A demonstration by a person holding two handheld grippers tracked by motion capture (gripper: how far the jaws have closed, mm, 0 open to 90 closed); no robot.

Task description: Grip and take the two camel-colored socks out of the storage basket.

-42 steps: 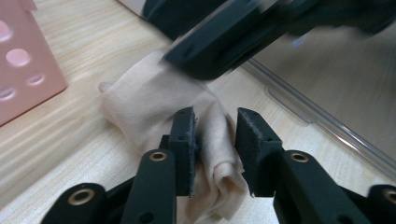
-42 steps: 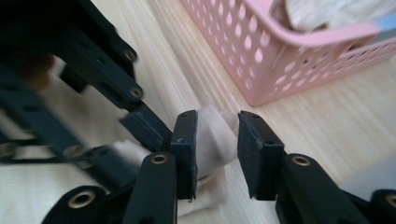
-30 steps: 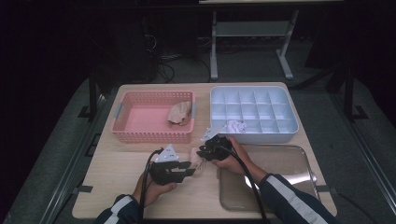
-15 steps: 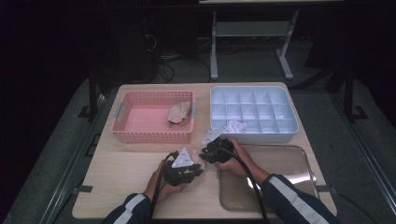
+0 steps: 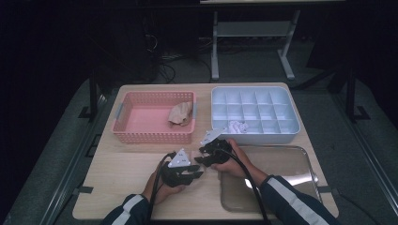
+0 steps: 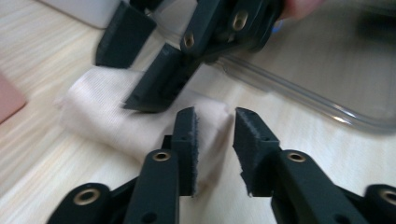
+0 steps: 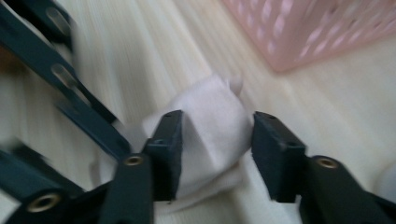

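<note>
**High view: both grippers meet over a folded cloth at the front of the table**

High view, largest items first. The wooden table (image 5: 126,164) fills the centre of the frame. A clear tray (image 5: 291,161) lies at the lower right of the tabletop. A pale blue compartment box (image 5: 293,123) sits at the upper right, with a crumpled white item (image 5: 238,126) in one of its lower-row compartments. A pink basket (image 5: 141,117) sits at the upper left and holds a crumpled tan cloth (image 5: 180,114) against its right wall.

The left gripper (image 5: 195,172) and the right gripper (image 5: 199,154) converge just below the centre of the frame, between the basket and the tray, tips close together.

Left gripper view: the folded beige cloth (image 6: 116,123) lies on the wood in the middle of the frame. The left gripper (image 6: 215,140) has its jaws apart; one corner of the cloth lies between them, against the left pad, with a gap to the right pad. The jaws have just been opening. The right gripper's jaws enter from the top of the frame and reach the cloth.

Right gripper view: the right gripper (image 7: 217,142) straddles a raised fold of the cloth (image 7: 210,116). Its jaws have just been opening and stand apart; the fold lies between them, and whether the pads still press on it cannot be told. The basket (image 7: 317,28) occupies the upper right.
</note>
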